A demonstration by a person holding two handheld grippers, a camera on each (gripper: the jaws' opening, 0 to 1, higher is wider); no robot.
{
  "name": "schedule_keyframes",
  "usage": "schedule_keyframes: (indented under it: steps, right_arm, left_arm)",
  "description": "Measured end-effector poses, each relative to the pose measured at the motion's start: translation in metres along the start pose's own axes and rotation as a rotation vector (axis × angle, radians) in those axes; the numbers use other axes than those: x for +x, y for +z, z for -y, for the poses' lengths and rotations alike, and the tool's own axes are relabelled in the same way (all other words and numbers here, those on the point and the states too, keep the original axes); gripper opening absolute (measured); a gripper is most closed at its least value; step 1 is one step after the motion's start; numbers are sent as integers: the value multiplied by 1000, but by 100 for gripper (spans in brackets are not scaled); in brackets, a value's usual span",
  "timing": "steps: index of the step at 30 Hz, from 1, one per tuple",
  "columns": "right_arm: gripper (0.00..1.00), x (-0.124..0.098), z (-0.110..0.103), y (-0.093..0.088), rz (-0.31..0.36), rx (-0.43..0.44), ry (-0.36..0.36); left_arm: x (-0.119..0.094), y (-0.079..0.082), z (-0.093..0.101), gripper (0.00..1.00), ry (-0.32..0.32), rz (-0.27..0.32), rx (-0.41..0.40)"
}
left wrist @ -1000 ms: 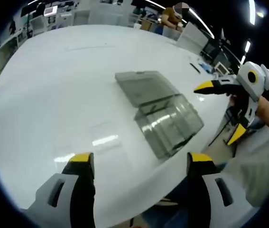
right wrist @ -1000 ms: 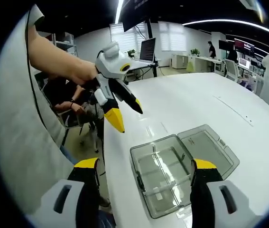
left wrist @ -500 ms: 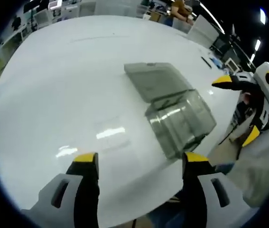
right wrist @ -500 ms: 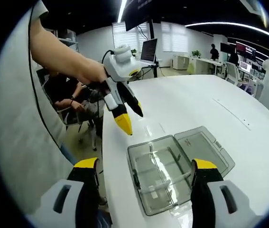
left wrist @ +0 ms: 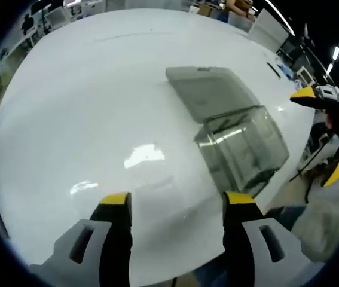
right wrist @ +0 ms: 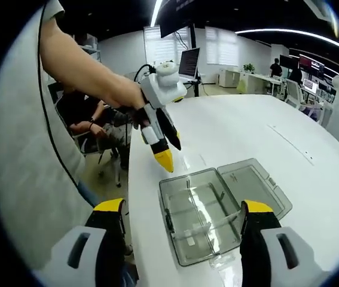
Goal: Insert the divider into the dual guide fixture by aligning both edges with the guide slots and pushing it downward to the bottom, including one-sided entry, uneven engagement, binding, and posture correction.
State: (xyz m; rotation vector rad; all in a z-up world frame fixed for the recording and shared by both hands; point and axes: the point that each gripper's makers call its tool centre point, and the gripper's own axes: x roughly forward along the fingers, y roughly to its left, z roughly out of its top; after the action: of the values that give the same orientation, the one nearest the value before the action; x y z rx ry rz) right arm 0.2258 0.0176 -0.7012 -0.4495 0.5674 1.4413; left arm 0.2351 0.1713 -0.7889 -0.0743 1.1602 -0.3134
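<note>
Right gripper view: clear fixture box point(right wrist: 208, 212) at 6 o'clock on white table point(right wrist: 247, 131), lid flat; right gripper point(right wrist: 182, 212) spread wide, empty. Left gripper point(right wrist: 168, 148) at 11 o'clock, parted, empty.

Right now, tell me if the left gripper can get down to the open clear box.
Probably yes. The left gripper hangs open above the white table beside the clear box, whose lid lies flat, and nothing stands between them.
</note>
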Motion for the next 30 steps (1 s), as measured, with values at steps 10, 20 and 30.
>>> schedule_keyframes:
  steps: [10, 20, 30]
  right_arm:
    - [76, -2, 2, -2, 0, 5, 4]
    - [76, -5, 6, -3, 0, 6, 3]
    - [75, -6, 7, -4, 0, 6, 6]
  left_arm:
    - [9, -2, -13, 51, 81, -51, -27]
    - [14, -1, -24, 47, 155, -90, -91]
    - [20, 2, -32, 45, 209, -130, -115]
